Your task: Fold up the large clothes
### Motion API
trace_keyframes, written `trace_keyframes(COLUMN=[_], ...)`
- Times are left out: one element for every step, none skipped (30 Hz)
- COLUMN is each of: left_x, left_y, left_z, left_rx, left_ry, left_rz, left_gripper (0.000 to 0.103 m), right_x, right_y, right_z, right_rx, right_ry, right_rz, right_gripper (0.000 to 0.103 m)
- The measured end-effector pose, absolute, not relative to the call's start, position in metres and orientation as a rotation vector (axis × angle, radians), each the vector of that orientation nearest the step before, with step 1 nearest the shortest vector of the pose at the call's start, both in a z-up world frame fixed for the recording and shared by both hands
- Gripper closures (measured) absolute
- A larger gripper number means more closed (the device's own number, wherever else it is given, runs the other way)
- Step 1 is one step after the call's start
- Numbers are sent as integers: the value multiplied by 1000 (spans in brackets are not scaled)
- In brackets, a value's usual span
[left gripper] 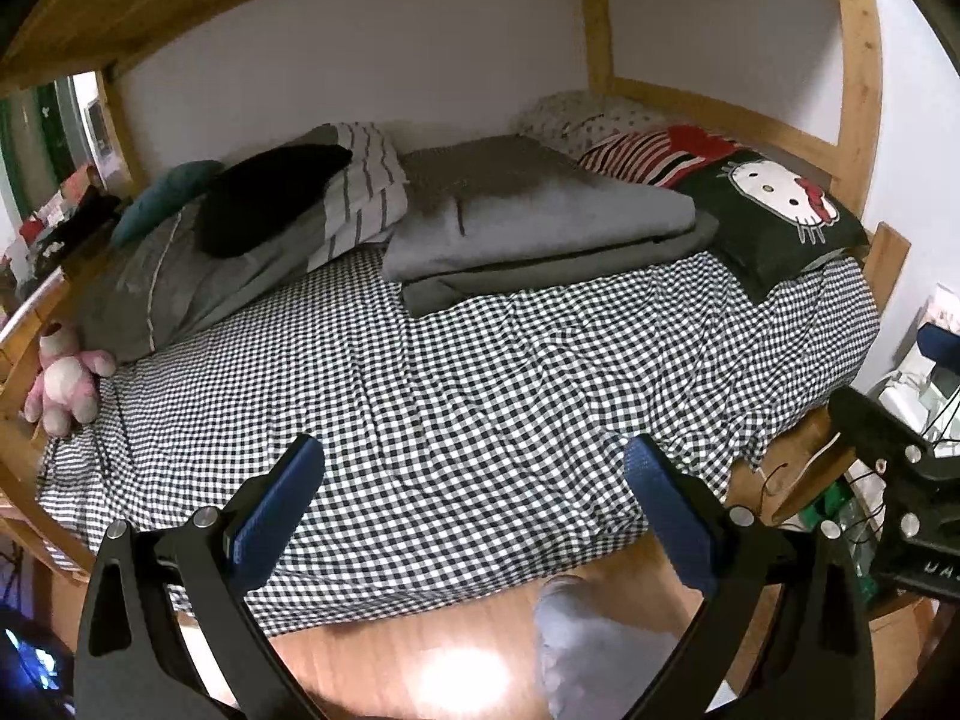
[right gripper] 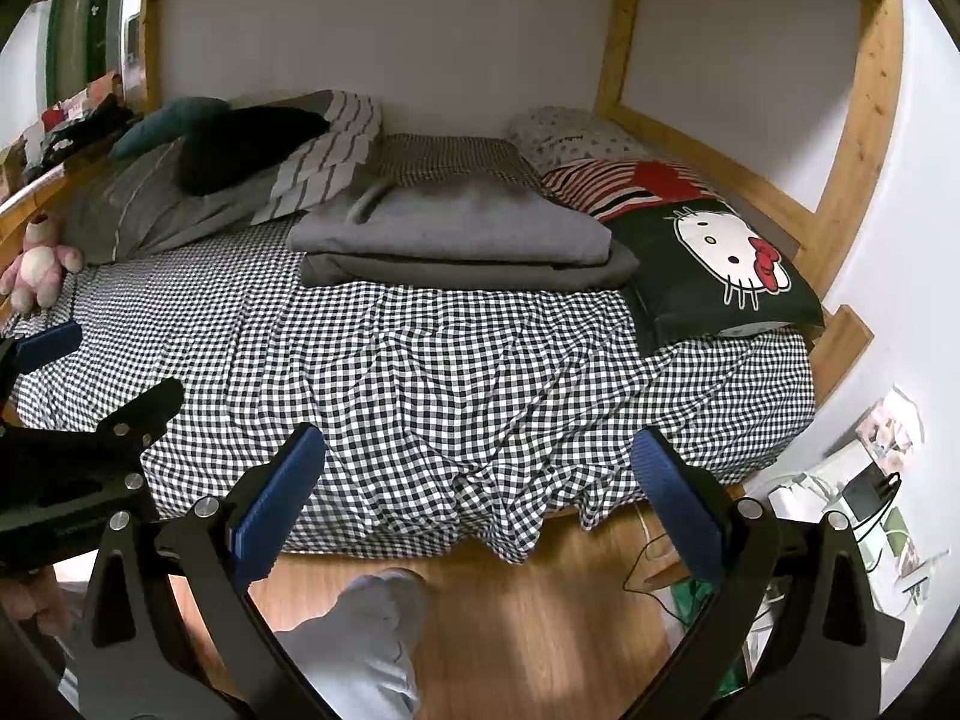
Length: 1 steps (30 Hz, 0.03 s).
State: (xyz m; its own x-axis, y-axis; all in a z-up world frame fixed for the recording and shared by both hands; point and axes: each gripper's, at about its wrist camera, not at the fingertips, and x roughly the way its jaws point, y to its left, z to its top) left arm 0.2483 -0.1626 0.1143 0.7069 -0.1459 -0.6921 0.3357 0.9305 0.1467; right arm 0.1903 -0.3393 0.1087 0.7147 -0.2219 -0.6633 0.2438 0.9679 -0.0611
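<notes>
A folded stack of grey clothes (left gripper: 540,222) lies at the back middle of the bed, on the black-and-white checked sheet (left gripper: 456,396); it also shows in the right wrist view (right gripper: 462,234). My left gripper (left gripper: 474,510) is open and empty, held above the bed's near edge. My right gripper (right gripper: 480,504) is open and empty too, over the near edge of the checked sheet (right gripper: 420,384). The right gripper's body shows at the right edge of the left wrist view (left gripper: 900,480). The left gripper shows at the left of the right wrist view (right gripper: 72,450).
Pillows (left gripper: 198,264) and a pink plush toy (left gripper: 63,381) lie at the left end. A Hello Kitty pillow (left gripper: 774,210) lies at the right end. Wooden bunk posts (left gripper: 858,78) frame the bed. The person's grey-trousered leg (right gripper: 366,648) stands on the wooden floor. Clutter sits at the right (right gripper: 858,498).
</notes>
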Motion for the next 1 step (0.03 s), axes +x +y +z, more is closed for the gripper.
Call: trace_keyframes(left_x=[247], left_y=[-162], left_z=[116], left_rx=[267], left_ry=[735], left_rz=[-273], left_gripper=[4], right_x=[190], right_y=[-340], right_z=[109], right_rx=[34], right_ry=[730], right_rz=[-255], right_gripper=[3])
